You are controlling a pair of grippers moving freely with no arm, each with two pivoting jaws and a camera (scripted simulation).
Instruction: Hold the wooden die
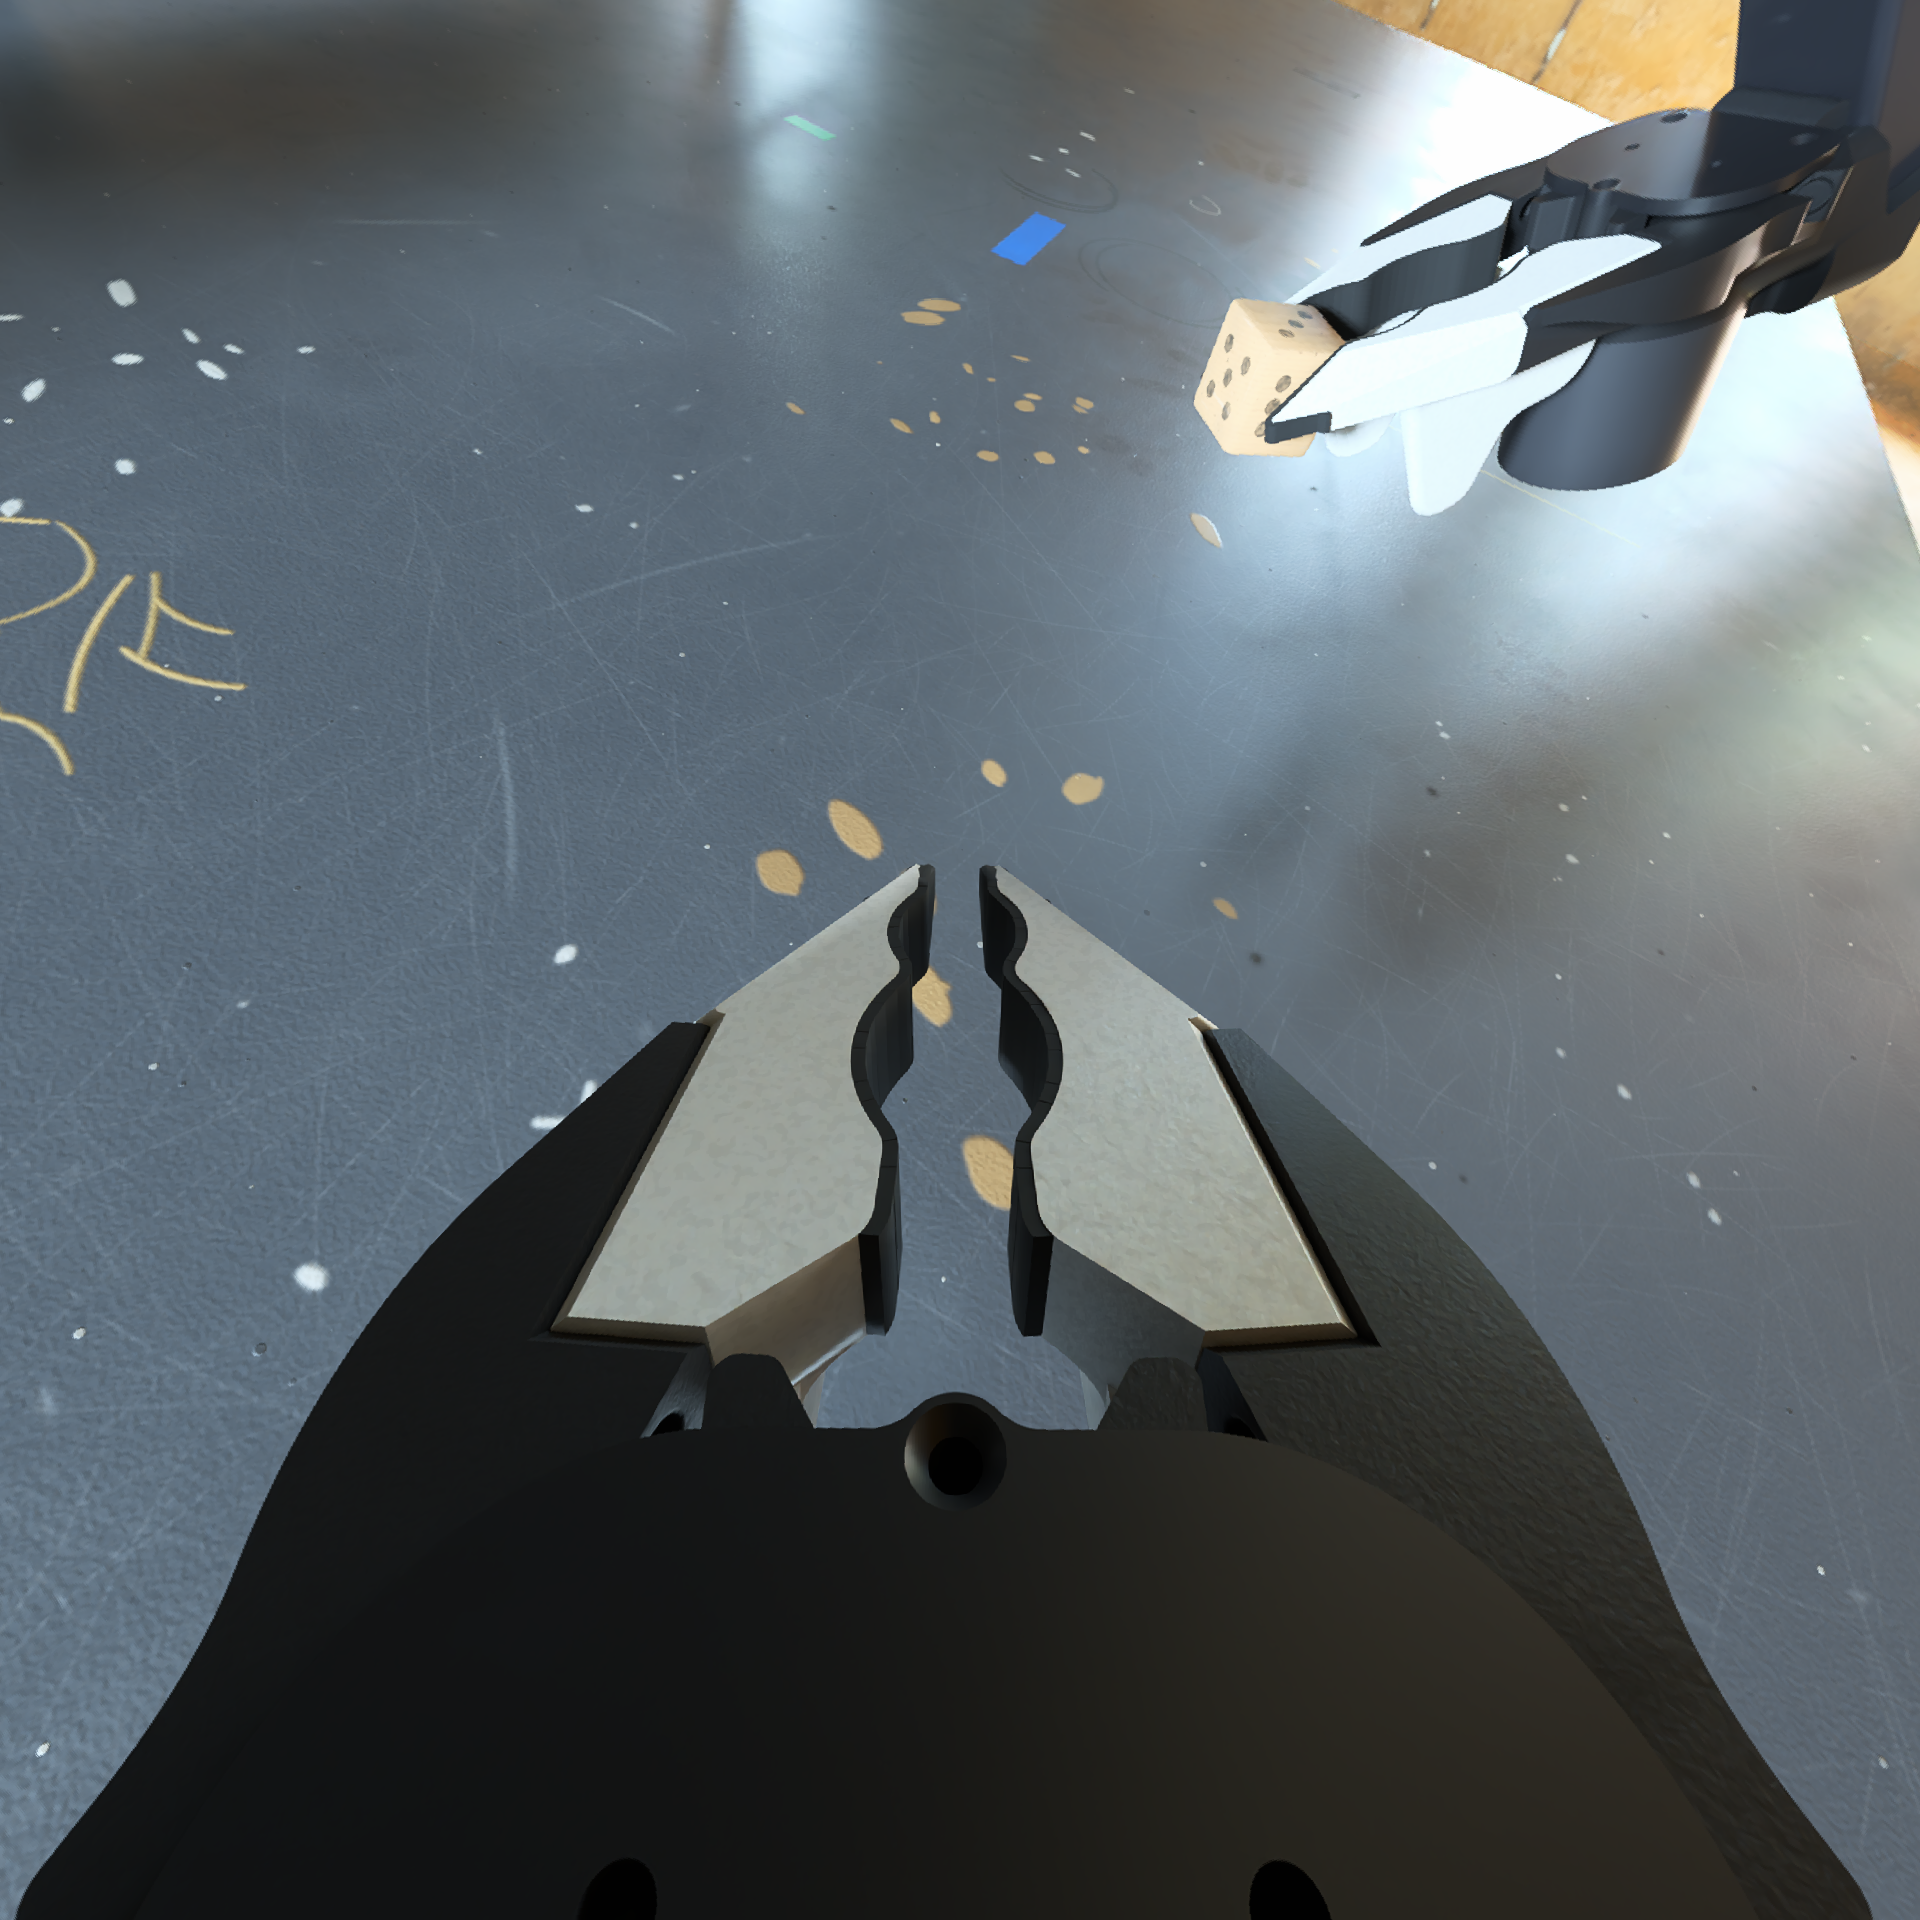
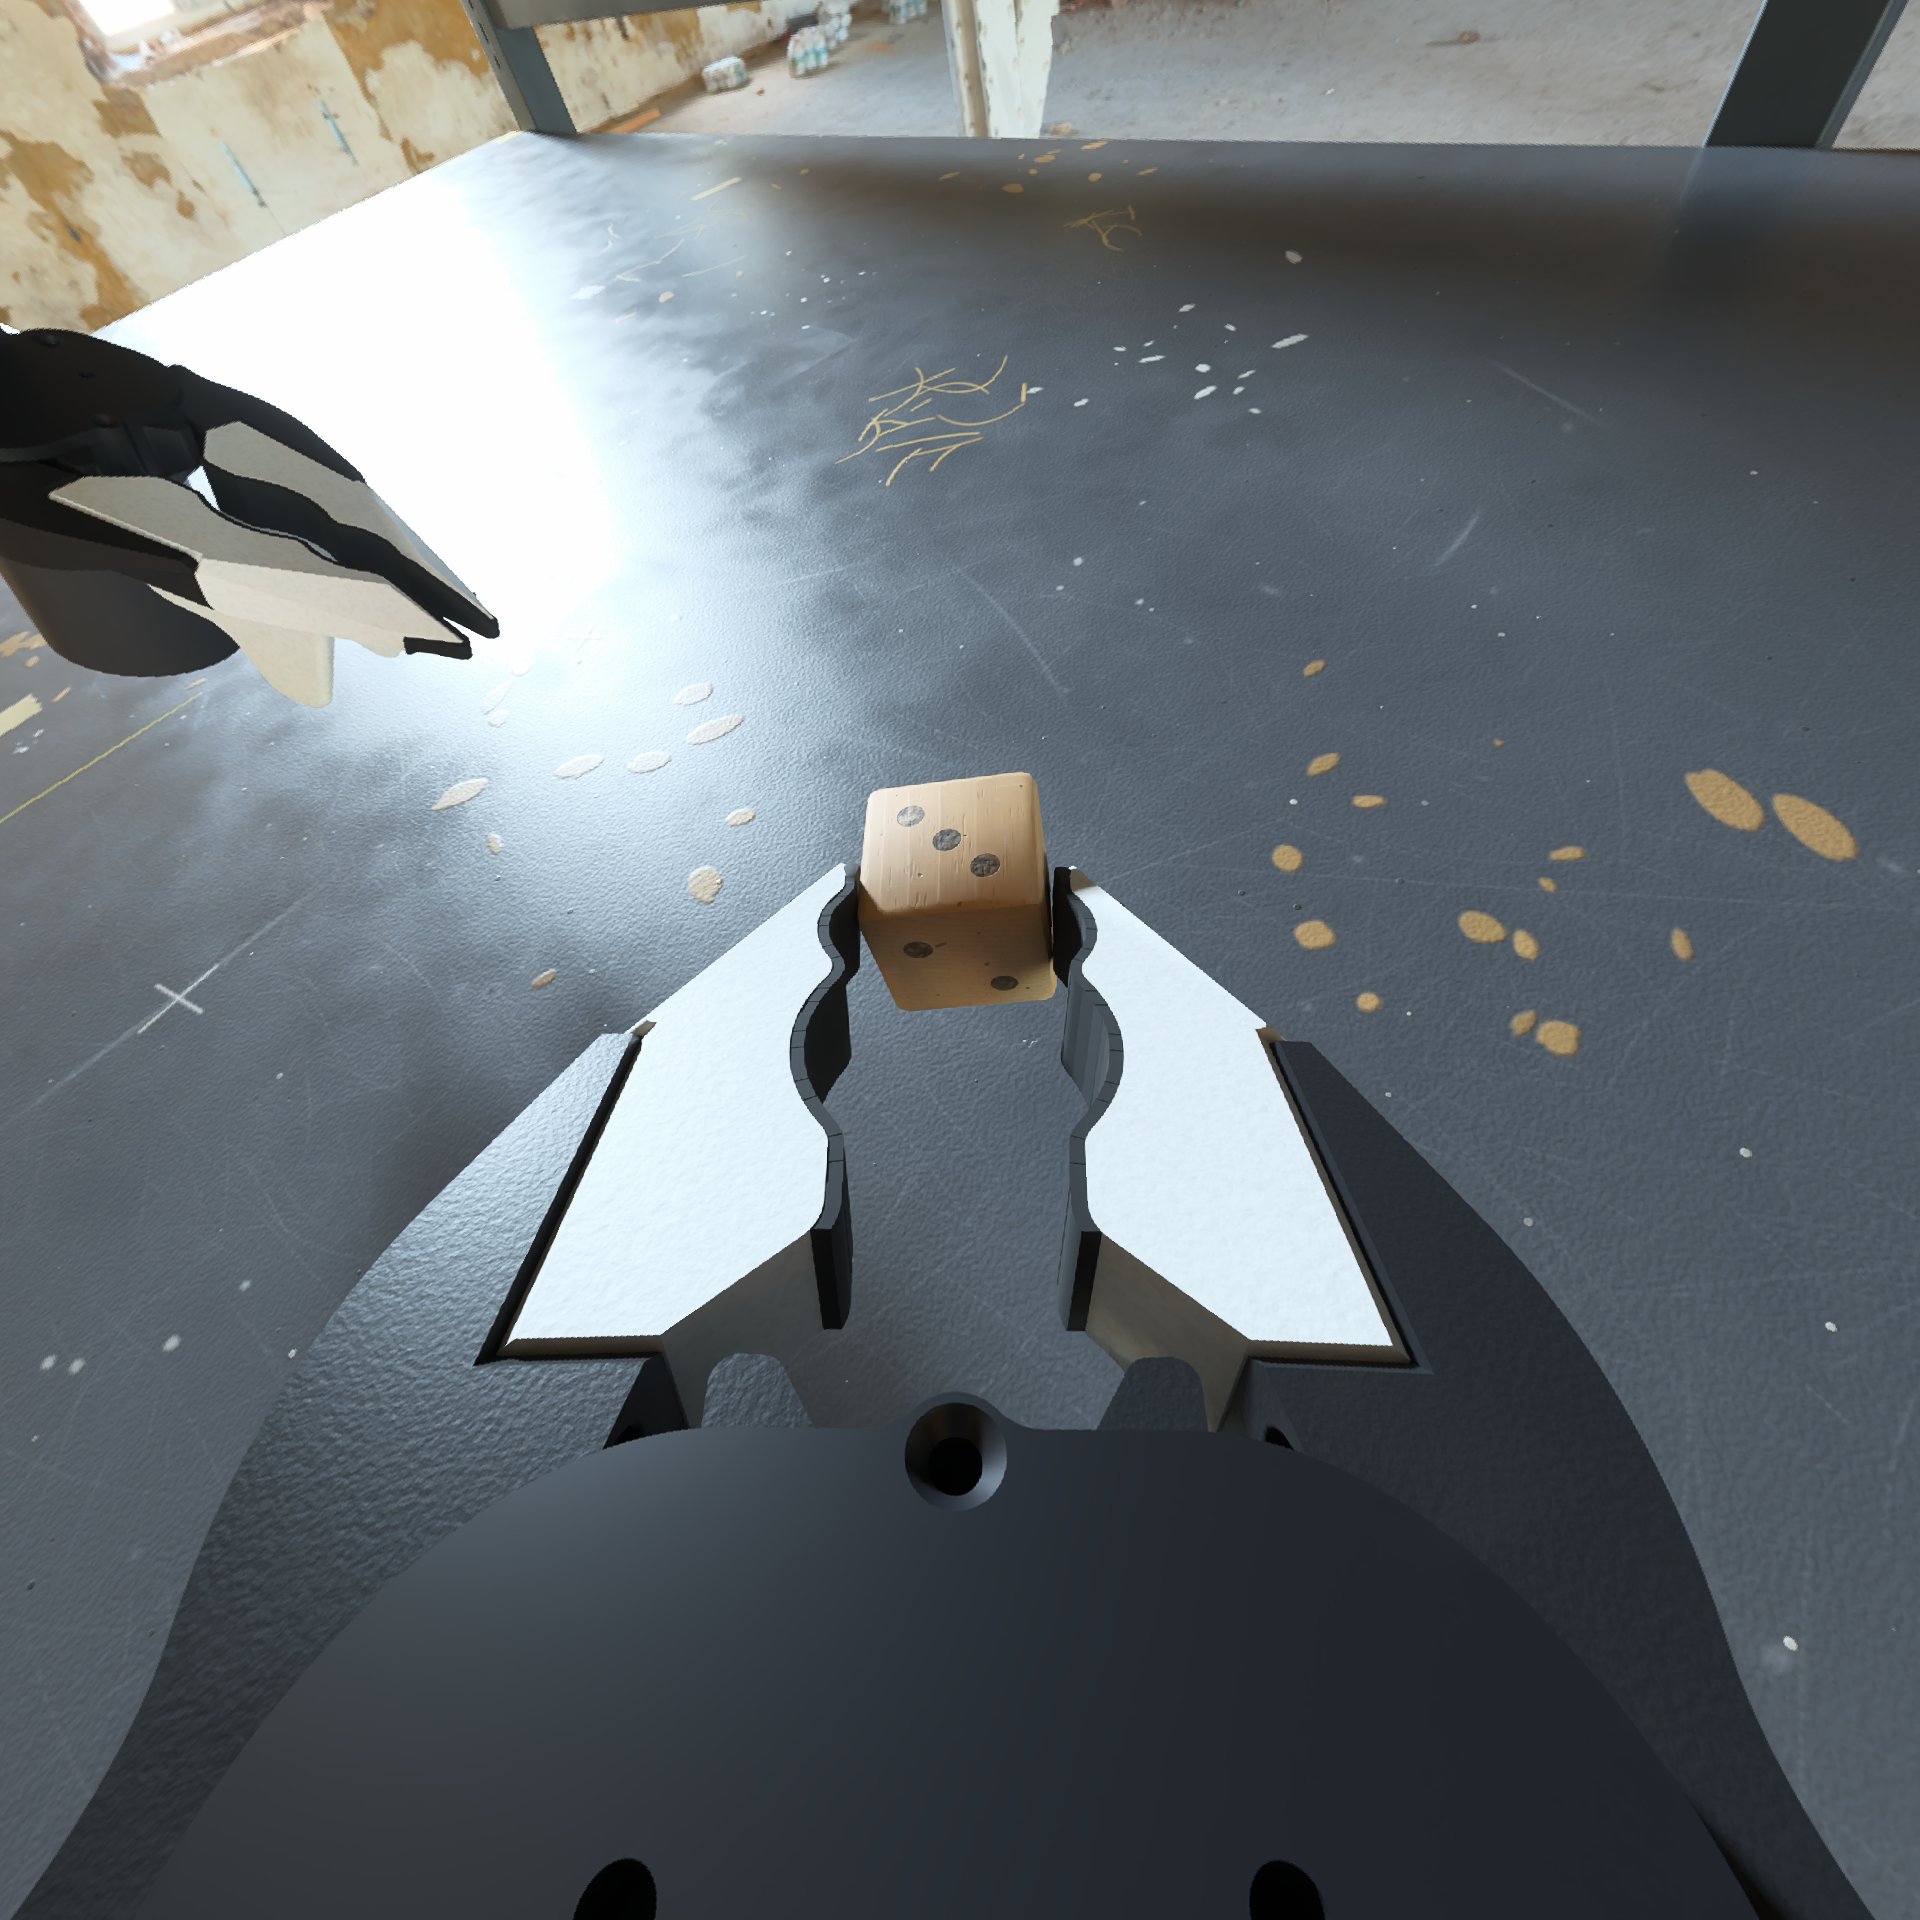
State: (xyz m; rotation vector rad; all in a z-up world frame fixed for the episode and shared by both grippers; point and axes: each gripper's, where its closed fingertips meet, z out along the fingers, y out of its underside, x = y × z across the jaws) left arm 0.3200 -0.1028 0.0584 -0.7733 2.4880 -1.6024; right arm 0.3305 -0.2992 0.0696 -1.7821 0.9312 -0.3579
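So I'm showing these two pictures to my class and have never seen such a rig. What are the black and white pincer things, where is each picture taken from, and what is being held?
Each pincer is a two-finger claw, and each carries a camera looking forward along its own fingers. One picture is from the left claw: its fingers are nearly together with nothing between them. The other is from the right claw, whose fingertips pinch a wooden die from both sides. Each claw also shows farther off in the other's picture, at the edge. Below lies a dark grey table, scratched and flecked with tan and white paint spots, with a small blue patch on it. Whether the die is lifted off the table is hard to tell.
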